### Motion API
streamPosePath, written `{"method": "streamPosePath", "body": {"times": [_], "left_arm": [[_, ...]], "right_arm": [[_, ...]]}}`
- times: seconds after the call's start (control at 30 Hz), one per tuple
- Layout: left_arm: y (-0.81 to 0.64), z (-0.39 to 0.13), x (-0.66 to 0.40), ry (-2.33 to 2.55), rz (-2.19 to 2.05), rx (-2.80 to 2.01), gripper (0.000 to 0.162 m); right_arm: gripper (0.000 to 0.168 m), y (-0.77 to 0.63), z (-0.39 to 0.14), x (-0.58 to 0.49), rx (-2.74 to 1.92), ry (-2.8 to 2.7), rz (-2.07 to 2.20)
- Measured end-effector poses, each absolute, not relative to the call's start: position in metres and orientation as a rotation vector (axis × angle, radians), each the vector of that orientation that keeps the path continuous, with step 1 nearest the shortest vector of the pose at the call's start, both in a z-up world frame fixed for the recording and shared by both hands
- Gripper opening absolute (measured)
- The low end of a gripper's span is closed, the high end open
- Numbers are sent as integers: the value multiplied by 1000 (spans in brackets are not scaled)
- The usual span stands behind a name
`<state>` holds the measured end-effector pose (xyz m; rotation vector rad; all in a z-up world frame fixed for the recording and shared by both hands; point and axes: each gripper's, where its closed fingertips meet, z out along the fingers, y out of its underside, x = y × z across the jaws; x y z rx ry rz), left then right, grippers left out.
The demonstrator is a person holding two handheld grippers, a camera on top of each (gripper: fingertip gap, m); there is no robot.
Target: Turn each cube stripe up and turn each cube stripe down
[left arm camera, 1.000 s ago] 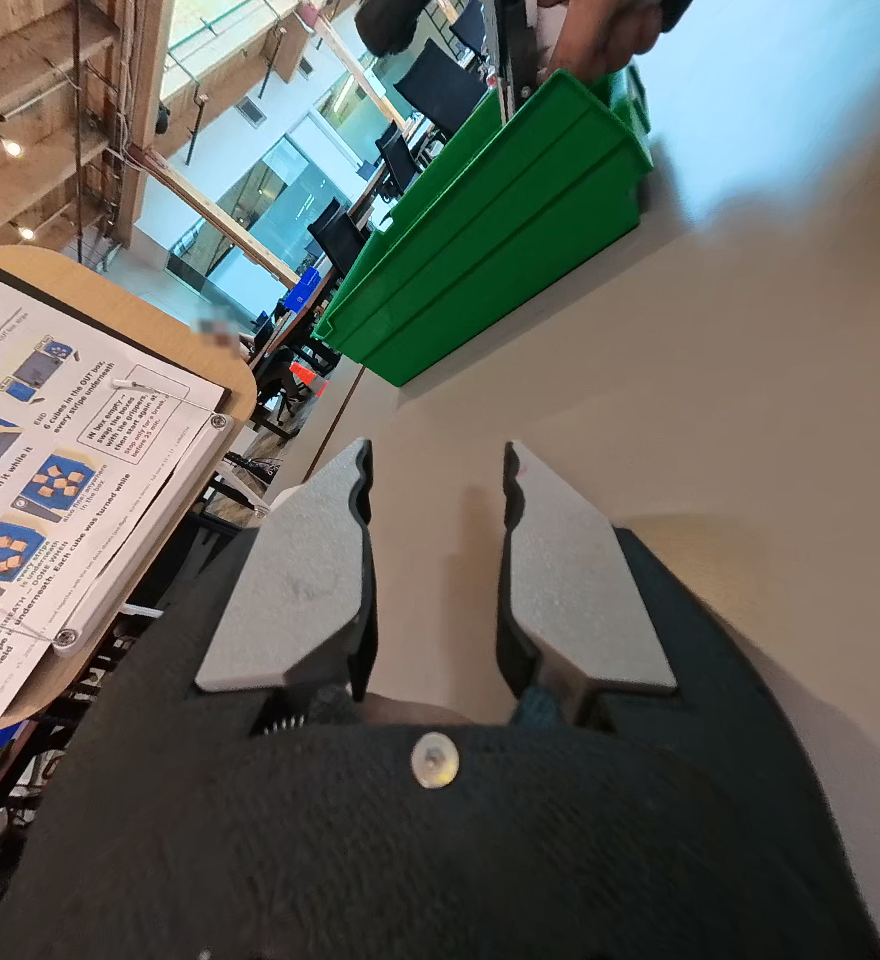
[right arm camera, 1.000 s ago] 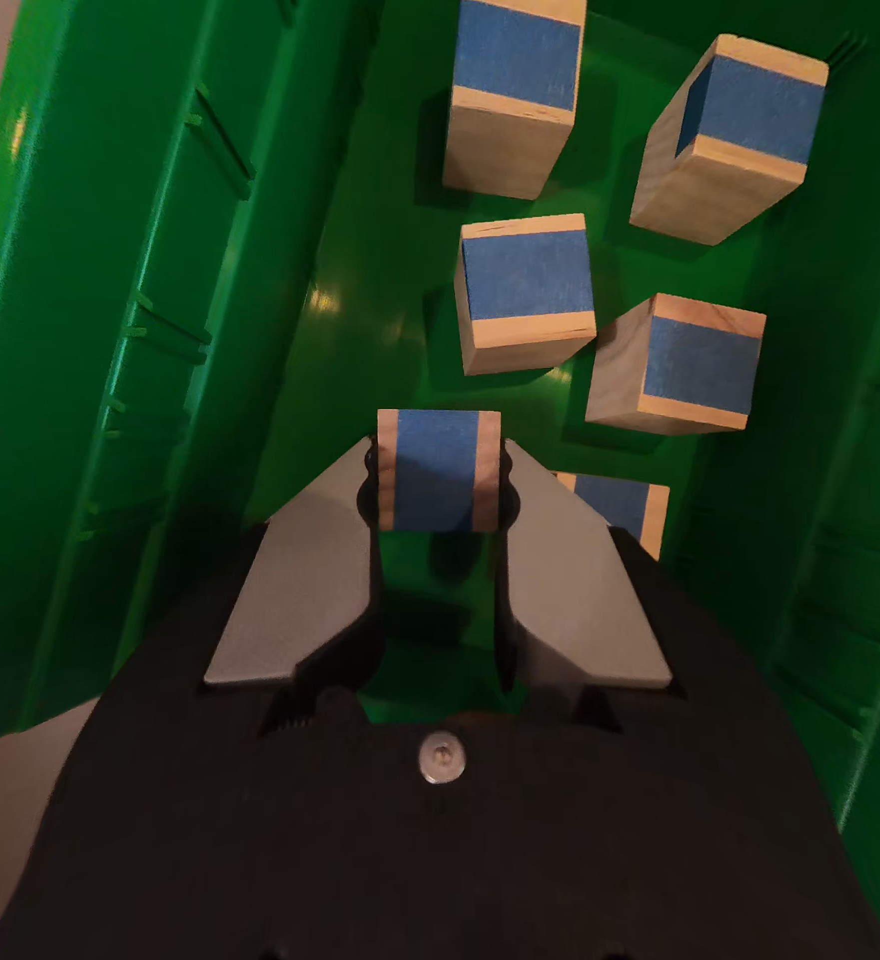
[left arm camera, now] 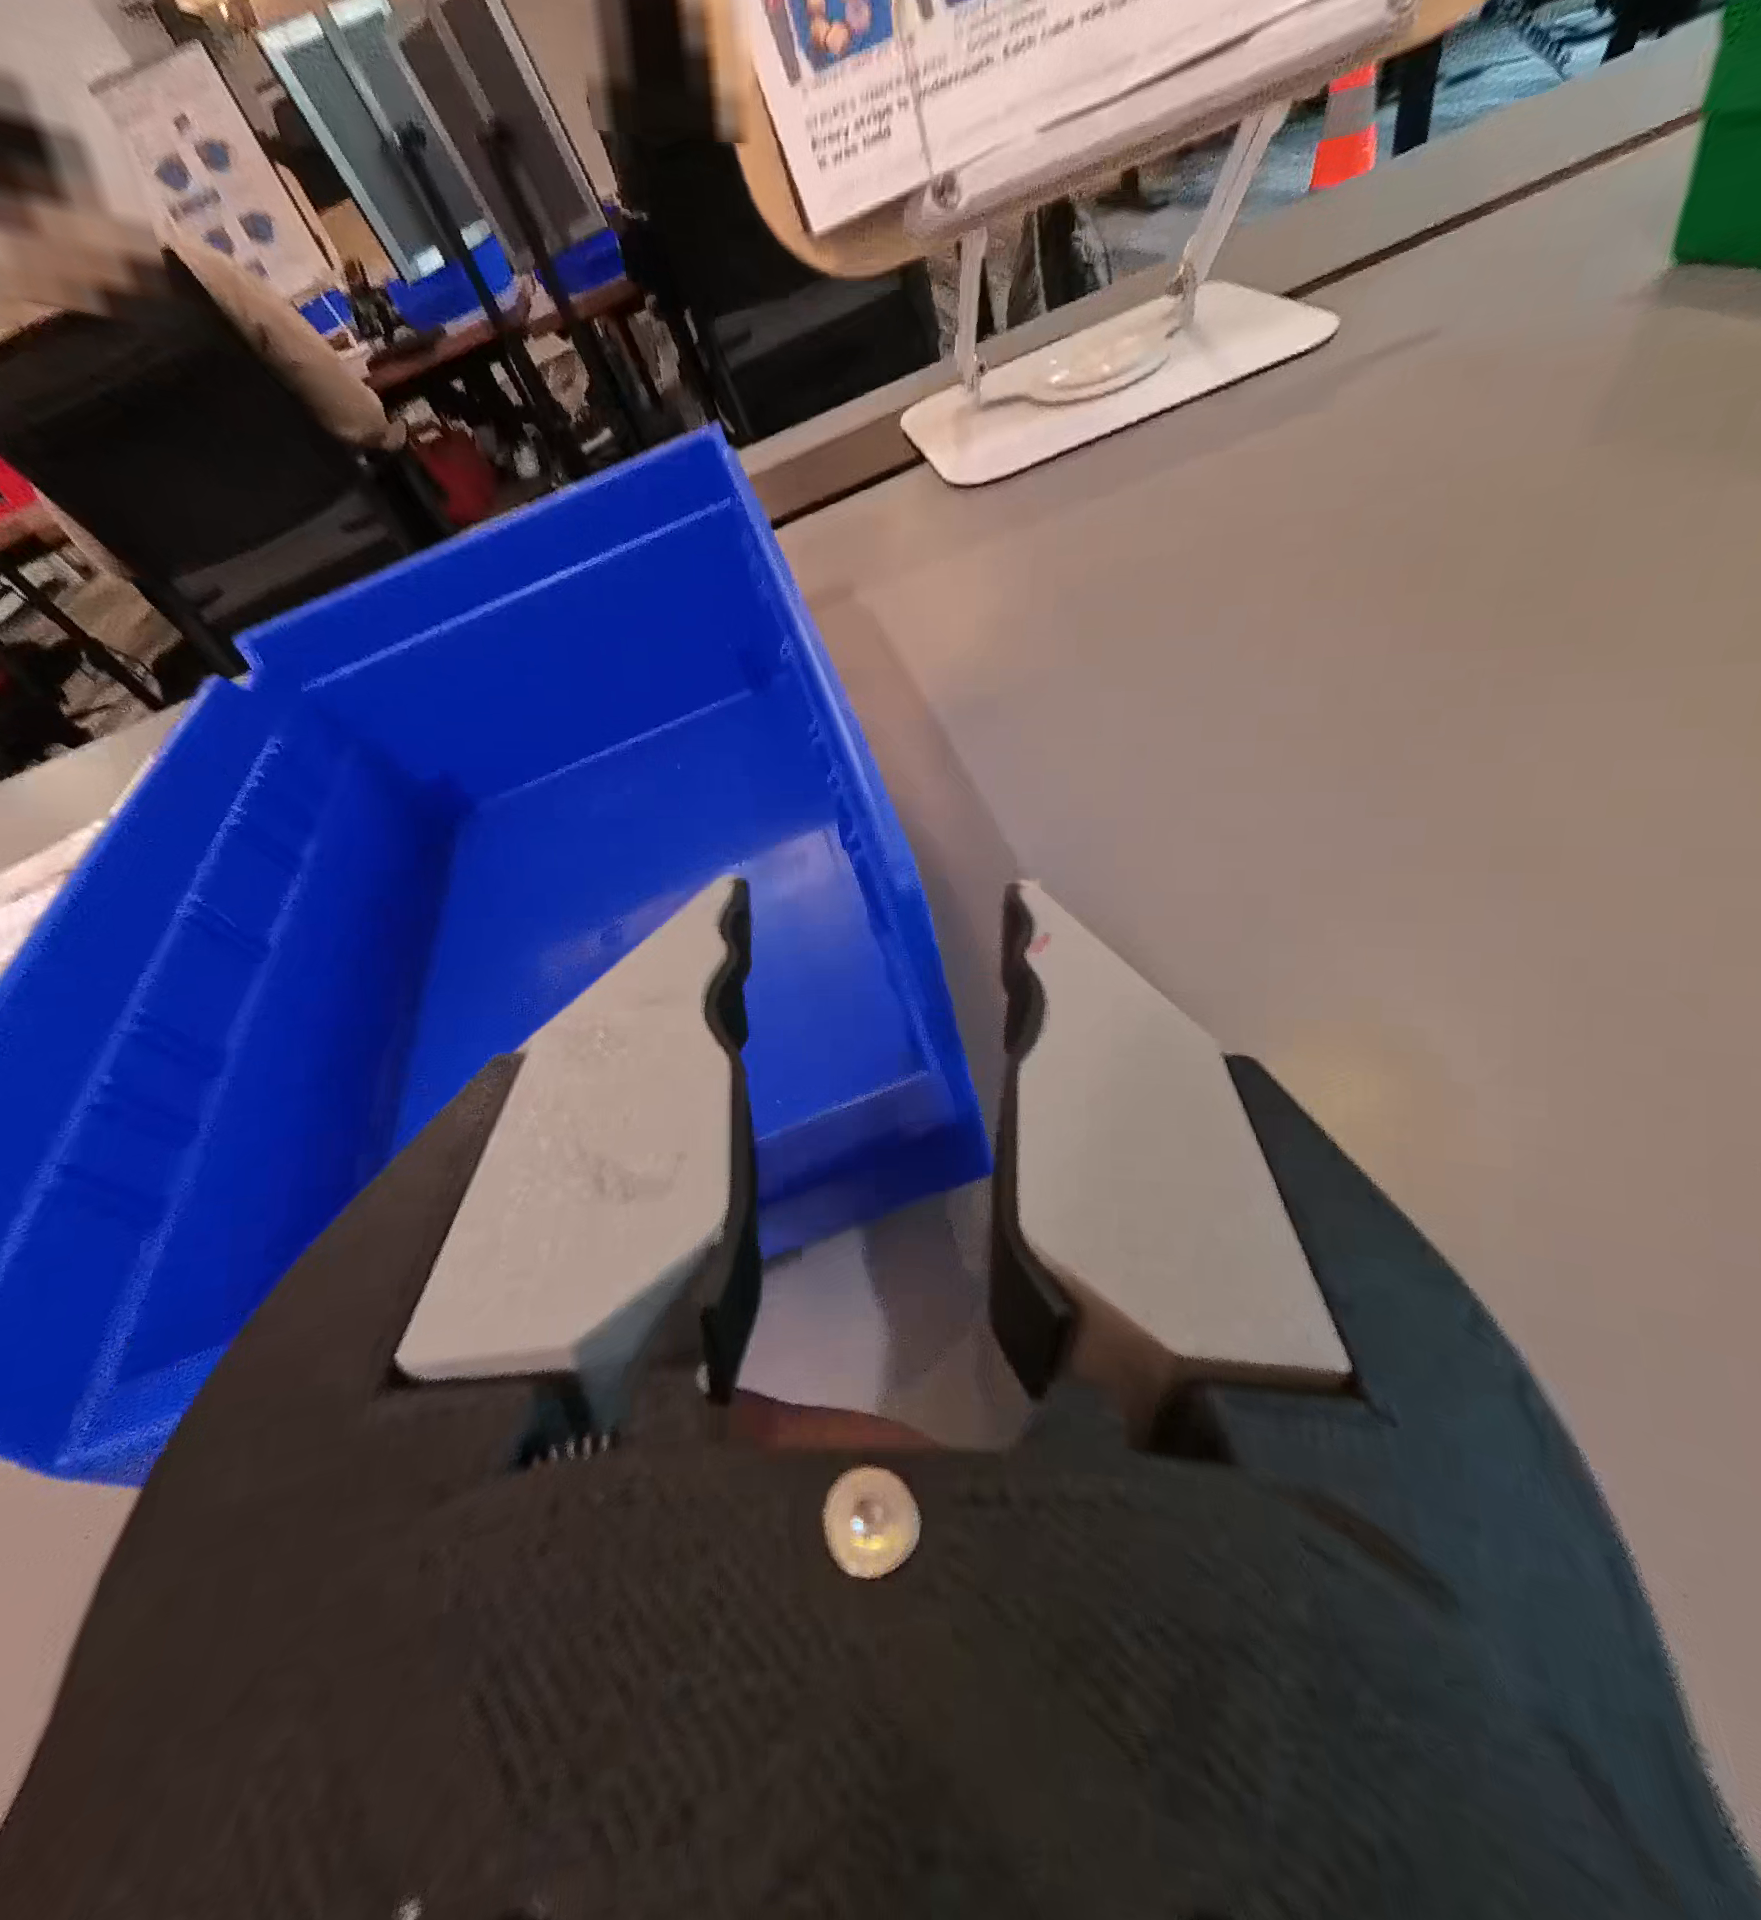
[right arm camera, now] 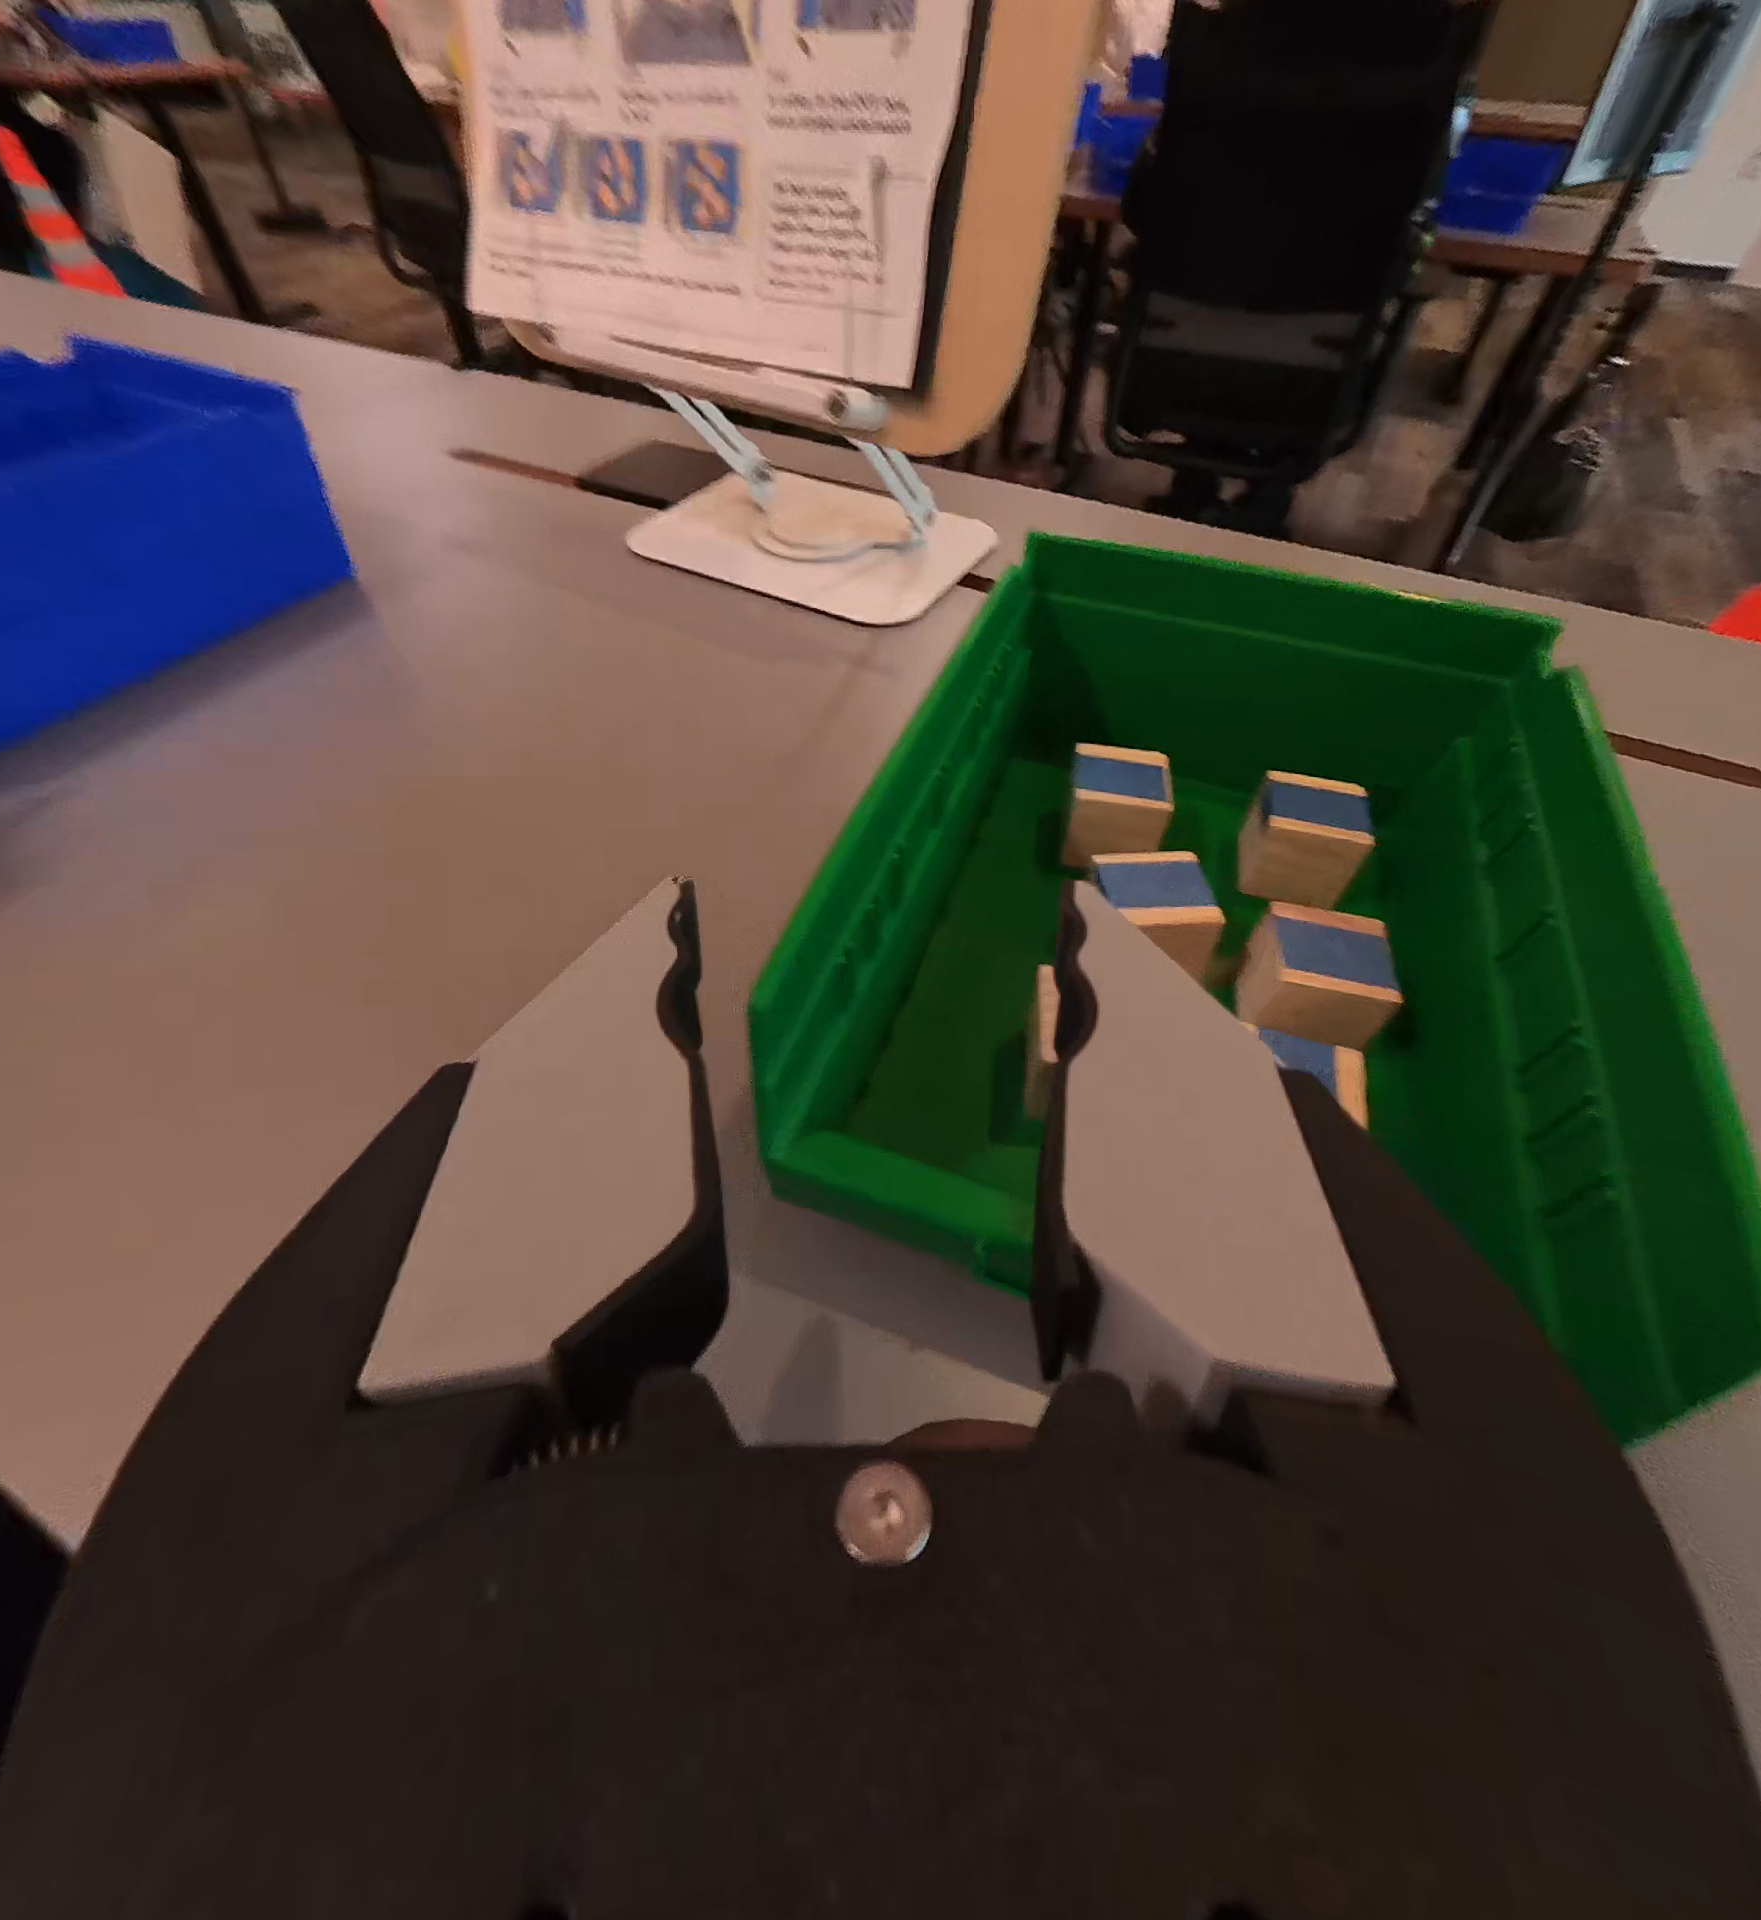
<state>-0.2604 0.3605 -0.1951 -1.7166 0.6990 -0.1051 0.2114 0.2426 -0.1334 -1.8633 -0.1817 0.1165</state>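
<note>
Several wooden cubes with a blue stripe on top lie in the green bin [right arm camera: 855, 997]; two of them are the far left cube [right arm camera: 1120, 805] and the near right cube [right arm camera: 1323, 971]. One cube [right arm camera: 1040, 1039] is partly hidden behind my right finger. My right gripper [right arm camera: 871, 914] is open and empty, held above the table at the bin's near left corner. My left gripper [left arm camera: 871, 935] is open and empty, over the near right corner of the empty blue bin [left arm camera: 388, 935].
An instruction board on a white stand [right arm camera: 814, 551] is at the back of the grey table, between the bins. The blue bin also shows at the left of the right wrist view [right arm camera: 107, 540]. Chairs and other tables are beyond the far edge.
My right gripper let go of the cube it held in the green bin and pulled back out and up. My left gripper swung from facing the green bin to over the blue bin.
</note>
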Motion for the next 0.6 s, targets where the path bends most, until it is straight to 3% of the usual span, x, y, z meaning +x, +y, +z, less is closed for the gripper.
{"method": "streamPosePath", "body": {"times": [0.07, 0.23, 0.33, 0.37, 0.43, 0.6], "left_arm": [[366, -201, -262, 700, -105, -1722, 31], [370, -207, -262, 726, -96, -1727, 23], [372, -209, -261, 748, -59, -1716, 7], [374, -208, -264, 748, -23, -1711, 6], [380, -201, -274, 722, 28, -1695, 2], [383, -128, -283, 626, -144, -1588, 0]], "right_arm": [[69, 239, -131, 201, -1861, -199, 122], [74, 250, -162, 178, -1936, -237, 68], [72, 261, -197, 171, -2009, -213, 80], [61, 264, -207, 172, -2038, -203, 69], [14, 270, -224, 184, -2094, -189, -36], [9, 281, -224, 161, -2104, -217, -172]]}}
